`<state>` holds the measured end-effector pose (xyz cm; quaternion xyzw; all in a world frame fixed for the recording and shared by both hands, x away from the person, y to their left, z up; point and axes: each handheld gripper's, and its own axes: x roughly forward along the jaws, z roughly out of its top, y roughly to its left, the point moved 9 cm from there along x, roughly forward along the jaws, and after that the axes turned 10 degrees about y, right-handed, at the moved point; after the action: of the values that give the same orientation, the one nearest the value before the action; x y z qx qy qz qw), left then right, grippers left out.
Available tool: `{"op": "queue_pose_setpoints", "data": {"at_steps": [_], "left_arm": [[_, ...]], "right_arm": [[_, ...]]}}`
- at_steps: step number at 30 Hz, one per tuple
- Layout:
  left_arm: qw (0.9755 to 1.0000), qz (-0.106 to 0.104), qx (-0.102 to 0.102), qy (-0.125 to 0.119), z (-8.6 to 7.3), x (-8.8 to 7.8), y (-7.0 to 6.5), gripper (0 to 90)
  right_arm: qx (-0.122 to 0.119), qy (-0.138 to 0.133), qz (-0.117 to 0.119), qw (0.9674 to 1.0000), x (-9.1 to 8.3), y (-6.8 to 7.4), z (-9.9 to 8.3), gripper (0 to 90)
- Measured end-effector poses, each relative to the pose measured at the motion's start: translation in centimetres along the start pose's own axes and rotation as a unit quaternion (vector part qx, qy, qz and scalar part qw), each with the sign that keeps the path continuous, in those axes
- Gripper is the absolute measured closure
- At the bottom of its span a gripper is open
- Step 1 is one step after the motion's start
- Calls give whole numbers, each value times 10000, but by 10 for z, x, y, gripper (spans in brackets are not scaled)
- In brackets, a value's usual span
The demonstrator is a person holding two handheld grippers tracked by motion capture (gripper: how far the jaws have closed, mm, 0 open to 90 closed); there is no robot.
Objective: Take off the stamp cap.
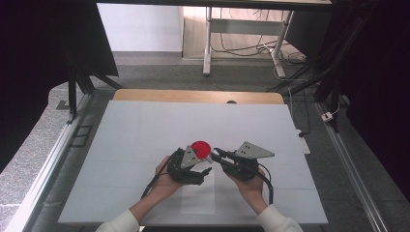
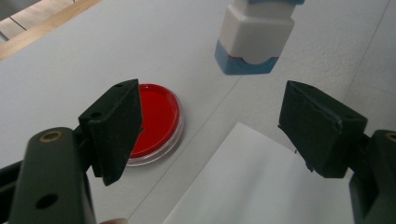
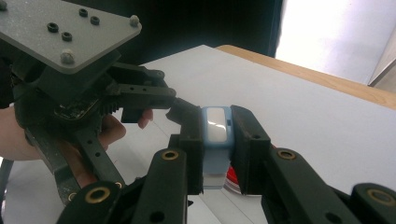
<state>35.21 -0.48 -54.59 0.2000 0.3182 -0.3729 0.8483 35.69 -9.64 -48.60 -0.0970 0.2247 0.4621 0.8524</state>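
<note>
A red-filled petri dish [image 1: 200,147] lies on the white table cover, just ahead of both grippers. In the left gripper view the dish [image 2: 156,122] sits partly behind the left jaw, and my left gripper [image 2: 210,121] is open with only table between its pads. My right gripper [image 3: 217,135] is shut on a small white and blue device [image 3: 216,140], held above the table. That device [image 2: 254,39] hangs just beyond the left gripper's jaws. A sliver of the dish [image 3: 232,179] shows under the right jaws. From above, the left gripper [image 1: 204,166] and the right gripper [image 1: 216,153] nearly meet.
A white paper sheet [image 1: 198,195] lies on the table cover [image 1: 145,130] under the hands, its corner [image 2: 261,186] below the left jaws. The wooden table edge [image 1: 198,95] runs along the far side. Dark stands and cables flank the table.
</note>
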Motion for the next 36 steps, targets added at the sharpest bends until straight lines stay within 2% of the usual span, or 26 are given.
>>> {"op": "queue_pose_setpoints", "data": {"at_steps": [17,36], "left_arm": [[9999,-21,72,-66,7,7,-7,270],[9998,-14,134,-178,12,9,-9,439]], "right_arm": [[39,9,-53,10000,2,-1,-1,745],[141,3,-63,9999,4,-2,-4,745]]}}
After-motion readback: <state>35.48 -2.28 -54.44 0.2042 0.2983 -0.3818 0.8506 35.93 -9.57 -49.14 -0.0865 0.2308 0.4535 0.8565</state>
